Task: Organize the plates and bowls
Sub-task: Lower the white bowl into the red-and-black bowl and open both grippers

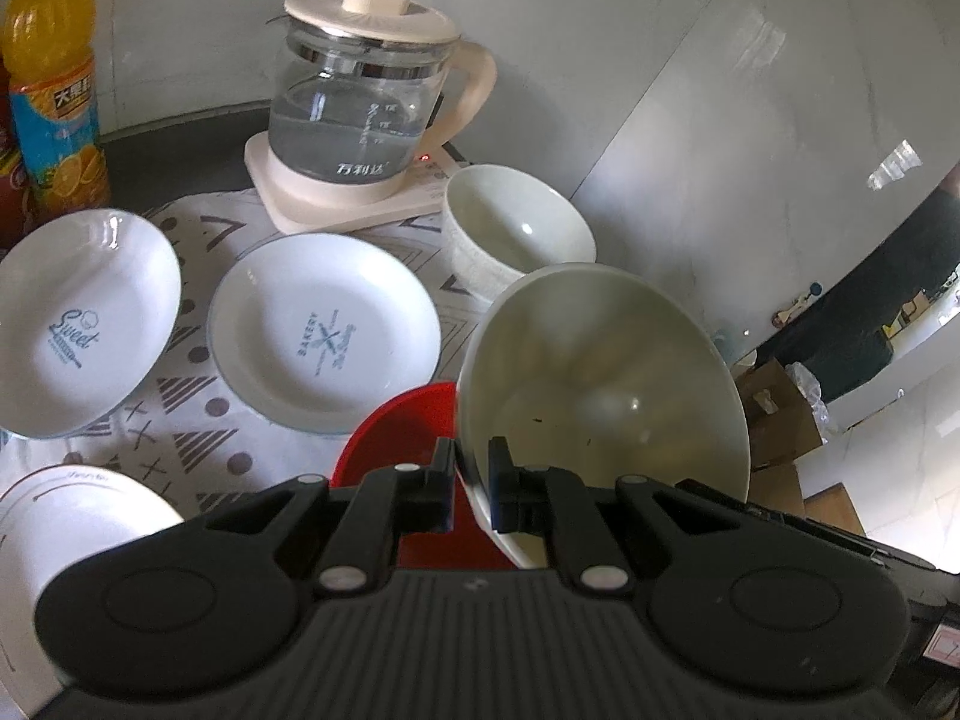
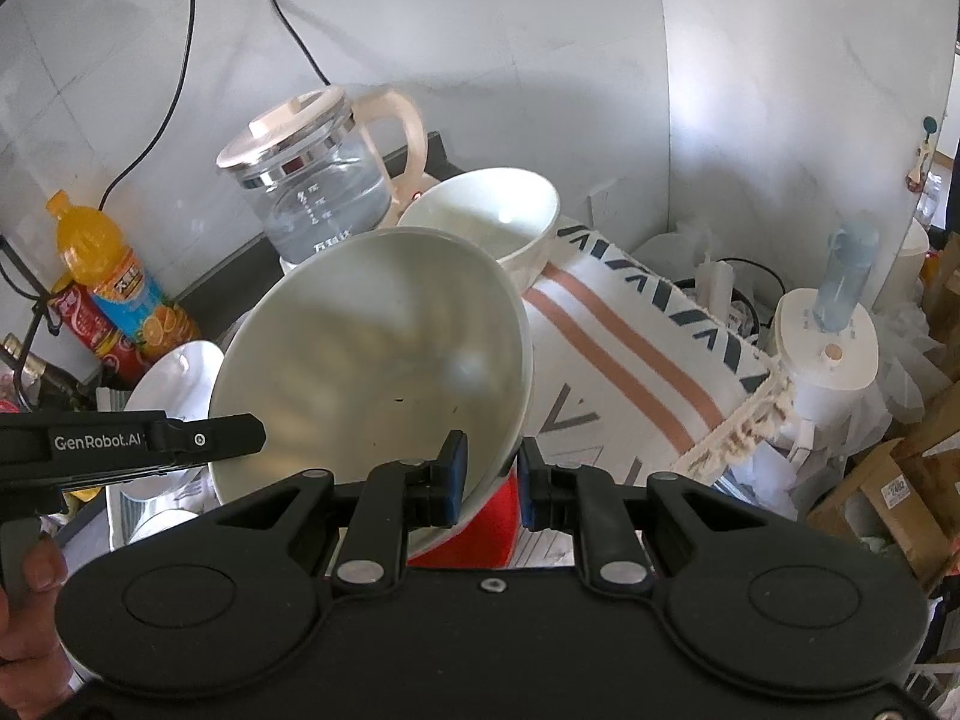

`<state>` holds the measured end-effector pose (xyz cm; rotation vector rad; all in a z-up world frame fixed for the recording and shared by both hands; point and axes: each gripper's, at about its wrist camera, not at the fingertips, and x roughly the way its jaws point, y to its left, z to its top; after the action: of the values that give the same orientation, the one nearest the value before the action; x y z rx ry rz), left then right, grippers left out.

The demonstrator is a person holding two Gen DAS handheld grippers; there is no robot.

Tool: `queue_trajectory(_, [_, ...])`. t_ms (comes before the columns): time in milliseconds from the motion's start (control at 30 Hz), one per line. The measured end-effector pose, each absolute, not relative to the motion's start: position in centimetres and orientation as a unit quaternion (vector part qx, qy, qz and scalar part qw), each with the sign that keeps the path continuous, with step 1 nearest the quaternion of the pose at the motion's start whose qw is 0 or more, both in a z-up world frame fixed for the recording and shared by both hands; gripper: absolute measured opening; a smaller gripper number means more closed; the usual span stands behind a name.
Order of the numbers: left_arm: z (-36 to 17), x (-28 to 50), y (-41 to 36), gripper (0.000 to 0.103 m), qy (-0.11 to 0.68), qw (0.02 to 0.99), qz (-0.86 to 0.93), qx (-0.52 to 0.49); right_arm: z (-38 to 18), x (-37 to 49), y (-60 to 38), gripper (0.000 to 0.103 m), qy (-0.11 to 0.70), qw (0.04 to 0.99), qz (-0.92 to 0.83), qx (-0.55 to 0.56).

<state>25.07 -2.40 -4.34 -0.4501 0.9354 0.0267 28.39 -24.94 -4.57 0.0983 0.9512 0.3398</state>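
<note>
Both tongs clamp the rim of one large pale bowl [image 1: 606,372], which is tilted and lifted above the worktop: the left tongs [image 1: 471,480] pinch its near left edge, the right tongs [image 2: 491,483] its near right edge. A red bowl [image 1: 414,420] shows just beneath it. Behind it a second white bowl [image 1: 516,228] sits on the patterned cloth [image 1: 198,420], near the glass kettle [image 1: 366,96]. Two printed plates [image 1: 324,330] lie to the left.

Pale grey marble-look wall panels [image 1: 690,90] meet in a corner behind a dark counter [image 1: 180,150] — a black cable [image 2: 180,60] hangs down them. To the right, cardboard boxes [image 1: 780,414] sit in bright daylight — glare on the wall.
</note>
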Motion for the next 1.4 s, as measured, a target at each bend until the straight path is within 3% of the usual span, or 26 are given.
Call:
queue_trajectory(933, [-9.5,23.9,-0.9,0.011,0.523,0.823,0.027,-0.219,-9.0,27.8,-22.5,0.014,0.519,0.842,0.146,0.023])
queue_trajectory(1400, [-7.8,24.0,0.0,0.012,0.505,0.836,0.047,-0.212,-9.3,28.7,-21.9,0.009,0.512,0.848,0.140,0.001])
